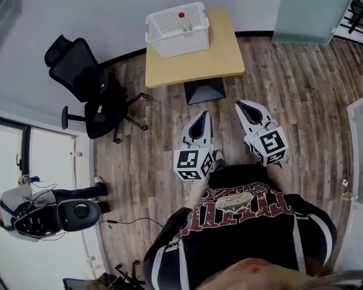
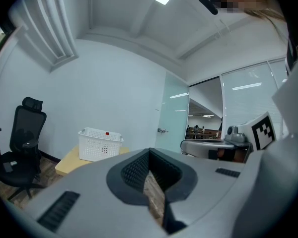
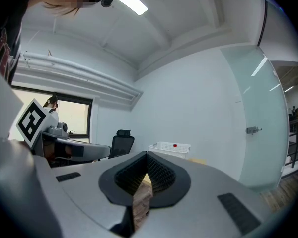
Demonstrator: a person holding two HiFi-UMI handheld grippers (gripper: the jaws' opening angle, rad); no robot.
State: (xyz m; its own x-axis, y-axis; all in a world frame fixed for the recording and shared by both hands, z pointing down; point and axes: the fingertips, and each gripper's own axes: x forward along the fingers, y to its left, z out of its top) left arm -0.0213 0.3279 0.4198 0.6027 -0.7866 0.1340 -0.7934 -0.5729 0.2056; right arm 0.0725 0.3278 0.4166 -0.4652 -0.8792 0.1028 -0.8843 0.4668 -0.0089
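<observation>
I hold both grippers in the air above the wood floor, just in front of my body. My left gripper (image 1: 204, 115) (image 2: 149, 152) has its jaw tips together with nothing between them. The right gripper (image 1: 239, 104) (image 3: 146, 155) is likewise shut and empty, a hand's width to the right. Both point toward a small wooden table (image 1: 224, 56) (image 2: 64, 163) a short way ahead. On it stands a white mesh basket (image 1: 178, 29) (image 2: 100, 144) (image 3: 170, 147) with a small red object (image 1: 181, 15) (image 2: 107, 133) in it.
A black office chair (image 1: 88, 89) (image 2: 17, 148) (image 3: 120, 143) stands left of the table. A frosted glass door (image 1: 314, 8) (image 3: 258, 118) is at the far right. Another person (image 1: 24, 213) with equipment is at the lower left by a cable on the floor.
</observation>
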